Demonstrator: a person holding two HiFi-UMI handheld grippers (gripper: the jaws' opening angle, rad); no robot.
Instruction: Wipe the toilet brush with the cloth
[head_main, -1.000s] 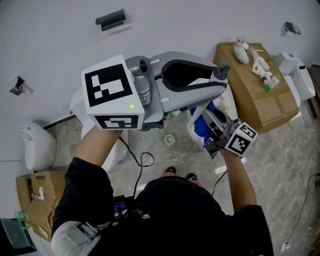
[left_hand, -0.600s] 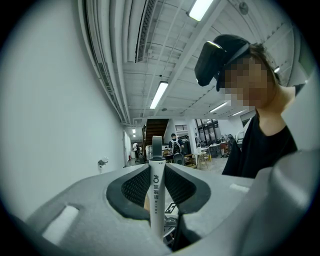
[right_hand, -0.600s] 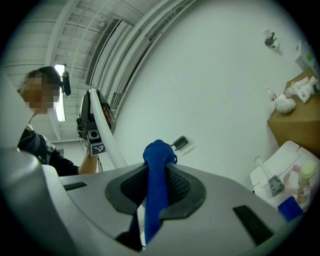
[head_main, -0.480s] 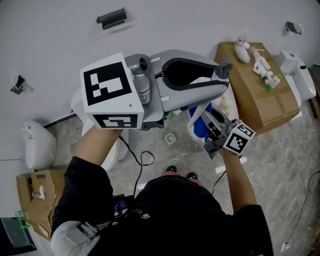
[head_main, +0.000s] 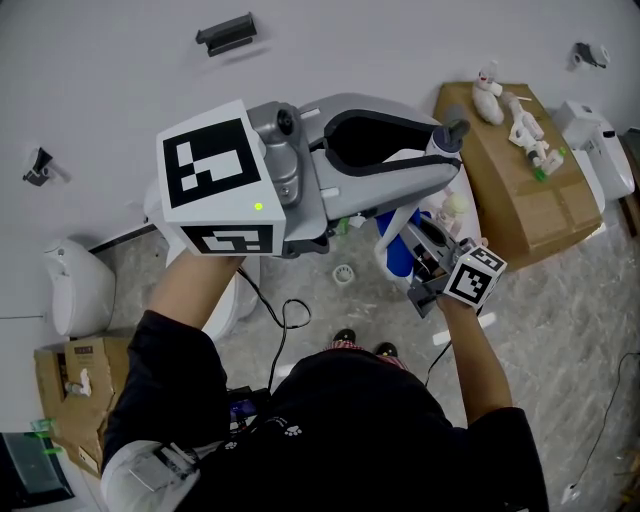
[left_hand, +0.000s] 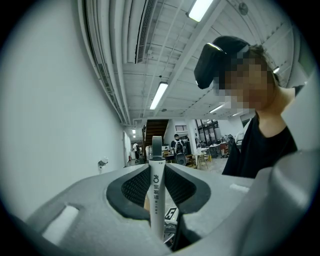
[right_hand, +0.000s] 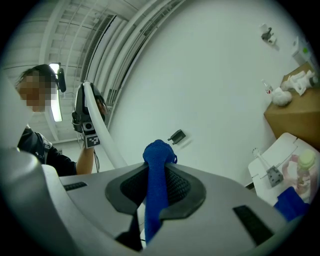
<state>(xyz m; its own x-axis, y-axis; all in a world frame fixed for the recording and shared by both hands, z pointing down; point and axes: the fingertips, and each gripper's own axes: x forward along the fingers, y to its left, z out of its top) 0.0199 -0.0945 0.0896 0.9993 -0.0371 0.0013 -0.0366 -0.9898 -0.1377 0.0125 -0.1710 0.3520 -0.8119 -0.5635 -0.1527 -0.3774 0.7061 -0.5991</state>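
Two tools clamped: left tool (left_hand: 157, 169) on slim white plastic brush handle (left_hand: 157, 200); right tool (right_hand: 159, 170) on blue cloth (right_hand: 155, 200), bunched, w/ rounded tip.

My right gripper (right_hand: 159, 167), the one pinching the bunched blue cloth (right_hand: 158, 150), moves a little to the left in the head view. Its black-and-white marker cube (head_main: 472, 278) now sits a bit further from the brown cardboard box (head_main: 500, 185).

- Small white objects (head_main: 520, 130) lie on the brown cardboard box (head_main: 500, 210)
- White boxy appliance (head_main: 596, 150) stands just right of the box
- Round floor drain (head_main: 343, 274) lies left of the box, white rounded fixture (head_main: 78, 290) farther left
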